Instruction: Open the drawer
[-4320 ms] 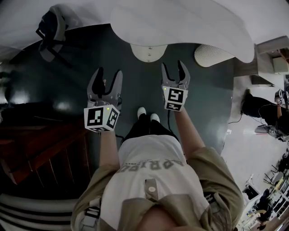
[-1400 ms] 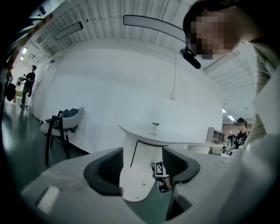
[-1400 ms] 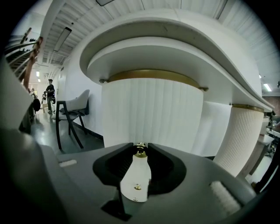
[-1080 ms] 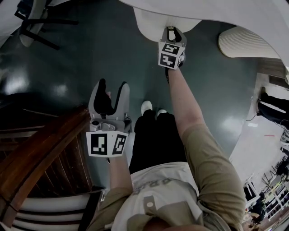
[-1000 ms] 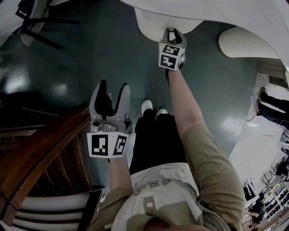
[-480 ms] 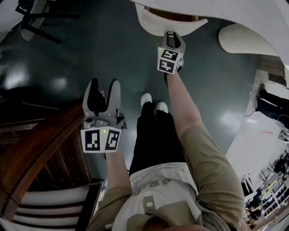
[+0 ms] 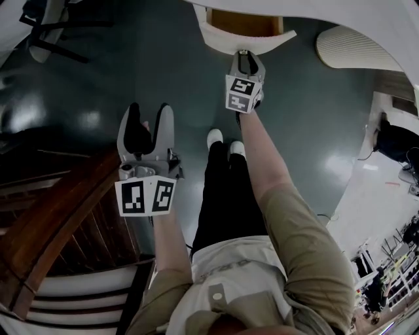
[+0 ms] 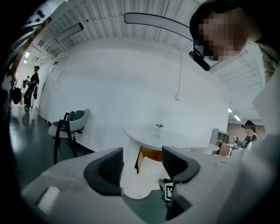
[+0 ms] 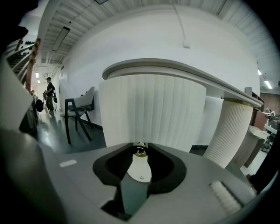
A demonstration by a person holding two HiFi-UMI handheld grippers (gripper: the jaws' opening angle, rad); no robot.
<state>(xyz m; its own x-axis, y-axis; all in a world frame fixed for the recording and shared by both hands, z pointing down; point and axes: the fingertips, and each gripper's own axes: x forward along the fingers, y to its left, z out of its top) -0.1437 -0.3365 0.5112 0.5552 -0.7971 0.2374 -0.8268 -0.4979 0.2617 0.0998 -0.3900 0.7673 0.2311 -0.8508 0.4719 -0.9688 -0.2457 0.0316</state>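
Observation:
The white curved drawer [image 7: 222,40] stands pulled out from under the white table [image 7: 340,19], and its brown wooden inside [image 7: 245,22] shows. My right gripper [image 7: 243,57] is shut on the small brass knob [image 9: 140,150] at the middle of the ribbed drawer front [image 9: 153,109]. My left gripper [image 7: 145,125] hangs open over the dark floor, well to the left of the drawer, with nothing between its jaws. In the left gripper view the open jaws [image 8: 141,162] frame the drawer [image 8: 144,175] and its wooden inside [image 8: 149,154].
A dark wooden stair rail [image 7: 59,216] runs at the lower left. A chair [image 7: 46,26] stands at the far left, also seen as chair [image 9: 76,111]. A ribbed white pedestal [image 7: 357,49] is right of the drawer. The person's shoes [image 7: 222,141] are just behind it.
The drawer has slid out from under the table, baring its wooden inside, as the right gripper drew back toward the person. The left gripper lifted a little.

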